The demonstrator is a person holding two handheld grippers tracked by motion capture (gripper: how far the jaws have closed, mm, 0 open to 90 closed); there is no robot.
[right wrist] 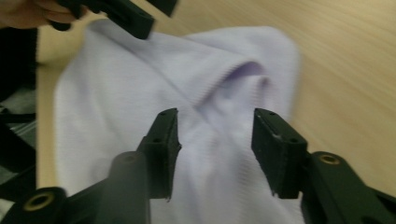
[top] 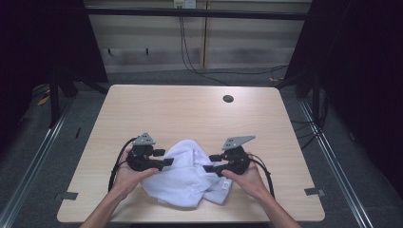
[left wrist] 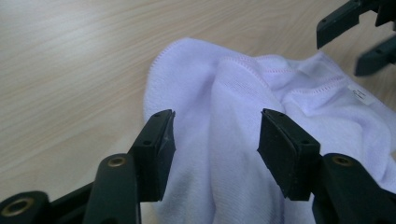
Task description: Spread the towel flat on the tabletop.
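1. High view: the left gripper is hovering at the white towel's left edge, jaws spread and gripping nothing.
2. The towel is lying crumpled on the tabletop near its front edge, between both grippers.
3. The right gripper is sitting at the towel's right side, jaws spread apart too.

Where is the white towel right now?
In the high view the white towel lies crumpled on the near part of the wooden table, right between the left gripper and the right gripper.
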